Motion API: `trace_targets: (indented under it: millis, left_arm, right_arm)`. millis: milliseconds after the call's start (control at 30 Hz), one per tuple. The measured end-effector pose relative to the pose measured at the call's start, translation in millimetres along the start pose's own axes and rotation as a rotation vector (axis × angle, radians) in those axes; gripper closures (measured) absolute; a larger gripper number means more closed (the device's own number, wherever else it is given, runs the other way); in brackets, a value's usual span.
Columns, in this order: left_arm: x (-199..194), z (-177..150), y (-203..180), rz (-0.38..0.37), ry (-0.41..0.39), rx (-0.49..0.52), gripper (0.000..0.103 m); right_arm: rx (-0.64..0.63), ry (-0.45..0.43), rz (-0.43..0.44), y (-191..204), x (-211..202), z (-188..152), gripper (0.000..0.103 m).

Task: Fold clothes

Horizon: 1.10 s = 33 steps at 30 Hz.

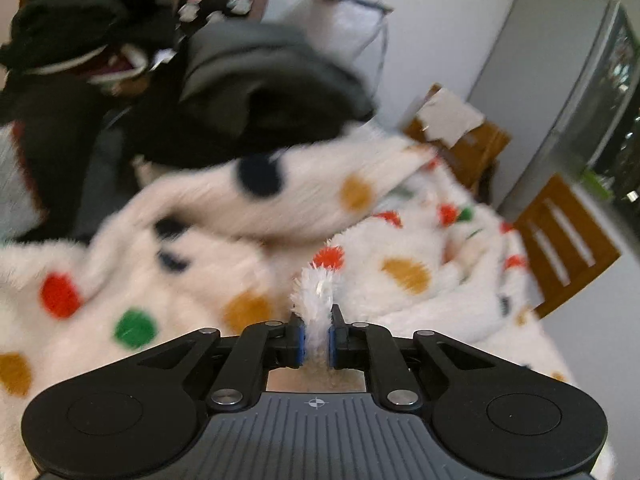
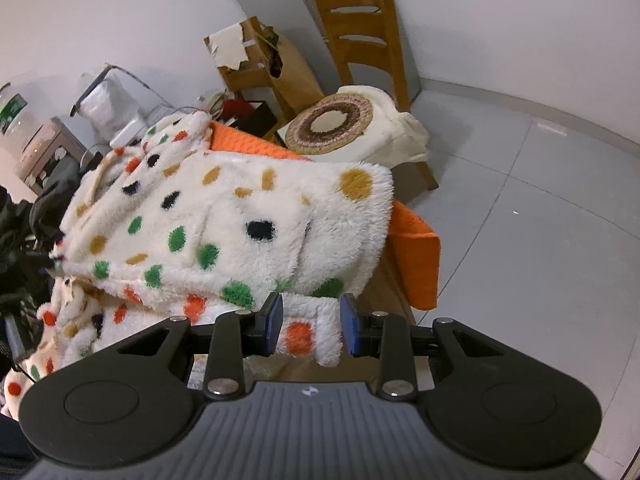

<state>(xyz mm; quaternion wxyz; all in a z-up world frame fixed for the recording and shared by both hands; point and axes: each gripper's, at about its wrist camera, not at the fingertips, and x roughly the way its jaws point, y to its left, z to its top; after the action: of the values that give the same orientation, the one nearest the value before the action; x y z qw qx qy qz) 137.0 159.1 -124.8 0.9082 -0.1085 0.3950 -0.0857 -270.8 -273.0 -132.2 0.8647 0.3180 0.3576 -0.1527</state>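
Observation:
A white fluffy garment with coloured dots (image 1: 280, 200) fills the left wrist view, blurred by motion. My left gripper (image 1: 317, 336) is shut on a tuft of its white edge. In the right wrist view the same dotted garment (image 2: 224, 220) lies doubled over on an orange cushion (image 2: 416, 248). My right gripper (image 2: 311, 326) has its jaws apart, with a flap of the garment bearing an orange patch (image 2: 300, 338) between the blue pads (image 2: 275, 322); the pads do not press it.
A pile of dark clothes (image 1: 240, 92) lies behind the garment. A wooden chair (image 2: 360, 40) with a round woven mat (image 2: 332, 124) and cream cloth stands beyond the cushion. A paper bag (image 2: 256, 56), a grey cabinet (image 1: 560, 80) and a tiled floor (image 2: 540, 200) surround it.

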Motion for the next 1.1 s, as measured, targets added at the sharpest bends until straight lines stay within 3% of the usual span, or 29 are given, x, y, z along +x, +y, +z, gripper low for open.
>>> trace_targets:
  millis: [100, 167, 267, 433, 667, 900, 1100]
  left_arm:
    - [-4.6, -9.8, 8.6, 0.007, -0.010, -0.016, 0.073]
    - [-15.2, -13.5, 10.3, -0.015, -0.033, -0.027, 0.050]
    - [-33.3, -18.6, 7.6, -0.061, -0.063, -0.017, 0.039]
    - [-58.8, -30.6, -10.4, -0.113, -0.068, -0.004, 0.037]
    - [-102.2, -59.7, -54.1, -0.100, -0.141, 0.021, 0.034]
    - [-140.7, -118.4, -114.2, 0.031, -0.233, -0.058, 0.033]
    - [-166.2, -185.6, -173.5, 0.144, -0.236, -0.138, 0.029]
  right_arm:
    - [-0.015, -0.001, 0.000, -2.1, 3.8, 4.1, 0.067]
    - [-0.020, -0.009, 0.001, -6.2, 7.0, 9.5, 0.067]
    - [-0.023, -0.021, 0.010, -14.1, 15.0, 21.4, 0.066]
    - [-0.050, -0.023, 0.034, -30.7, 38.8, 49.6, 0.061]
    - [-0.278, 0.048, 0.163, -52.9, 78.2, 103.3, 0.058]
    - [-0.506, 0.120, 0.293, -75.0, 117.7, 157.0, 0.058]
    - [-0.707, 0.198, 0.411, -83.9, 130.8, 191.4, 0.058]
